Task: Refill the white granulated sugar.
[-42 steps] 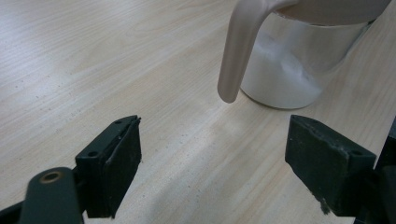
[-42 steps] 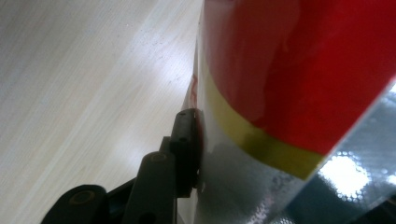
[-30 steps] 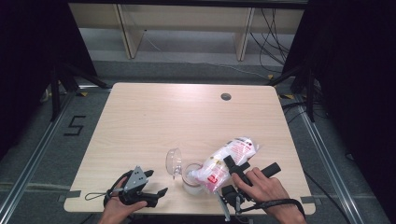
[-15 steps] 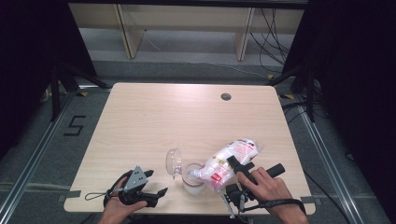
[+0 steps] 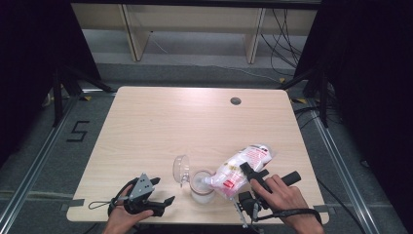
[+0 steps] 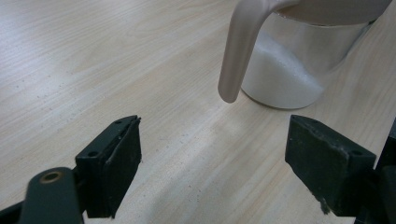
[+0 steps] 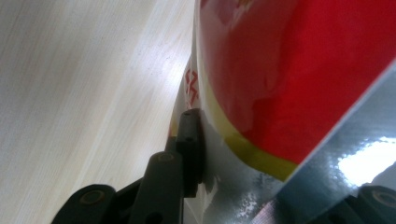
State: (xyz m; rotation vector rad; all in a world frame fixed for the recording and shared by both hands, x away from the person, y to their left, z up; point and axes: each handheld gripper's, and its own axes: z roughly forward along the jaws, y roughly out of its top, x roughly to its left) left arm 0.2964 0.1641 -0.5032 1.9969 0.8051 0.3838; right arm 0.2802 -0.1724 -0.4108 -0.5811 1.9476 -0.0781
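The right gripper [image 5: 249, 170] pinches the bag [image 5: 242, 168], tilting its mouth over the jar [image 5: 200, 185] near the table's [image 5: 195, 122] front edge so the powder falls in. The left gripper [image 5: 155, 192] rests spread and empty beside it, clear of the pour.

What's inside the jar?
The jar holds white powder, heaped against one side. The bag, tipped over its mouth, hides the top of the jar from above.
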